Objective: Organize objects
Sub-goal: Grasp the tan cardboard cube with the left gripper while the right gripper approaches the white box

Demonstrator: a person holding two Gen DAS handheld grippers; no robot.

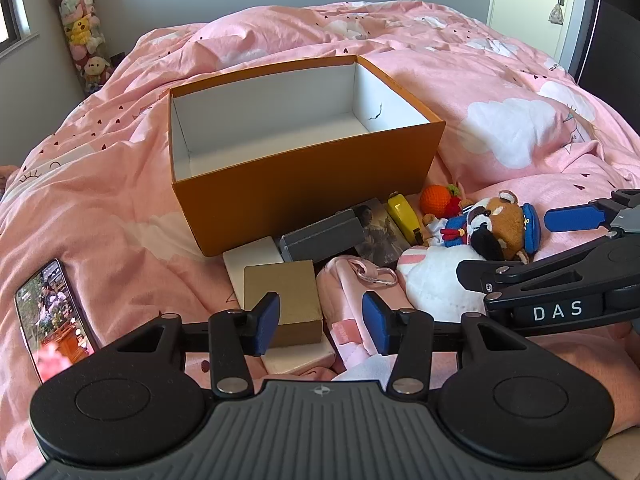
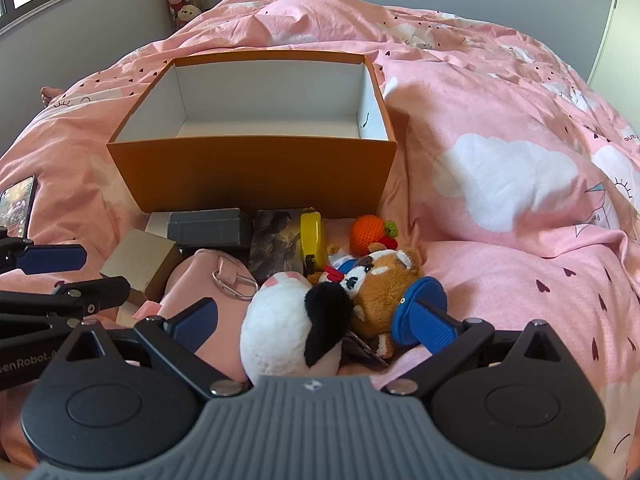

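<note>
Right wrist view shows the right tongs (image 2: 316, 326) spread wide and holding nothing, one blue pad beside the pink pouch (image 2: 192, 280) and the other resting against the blue cap of the brown plush dog (image 2: 380, 284), with the white plush (image 2: 280, 320) bulging up between them. The step in hand looks like a first pick from the pile, so the sound way is to settle on one toy, centre the pads on its fattest part, and close firmly enough that the soft stuffing cannot slip out; straddling both plushes at once would likely drag the wrong one. The left tongs (image 1: 320, 322) also stand open and empty, hovering above the gold box (image 1: 286, 300) and the pouch with its metal clip (image 1: 378, 276); a square grip across the box's flat sides would suit it best. Beyond these lie a grey case (image 1: 320, 238), a picture card (image 1: 378, 232), a yellow tape measure (image 1: 404, 214) and a crocheted orange (image 1: 434, 200), all crowded just in front of the orange box (image 1: 304, 200). That box sits on the pink bed (image 1: 520, 80), lid off, its white inside bare, with walls high enough that anything carried must be lifted clear over the near rim. A phone (image 1: 52, 316) lies apart to the left.
</note>
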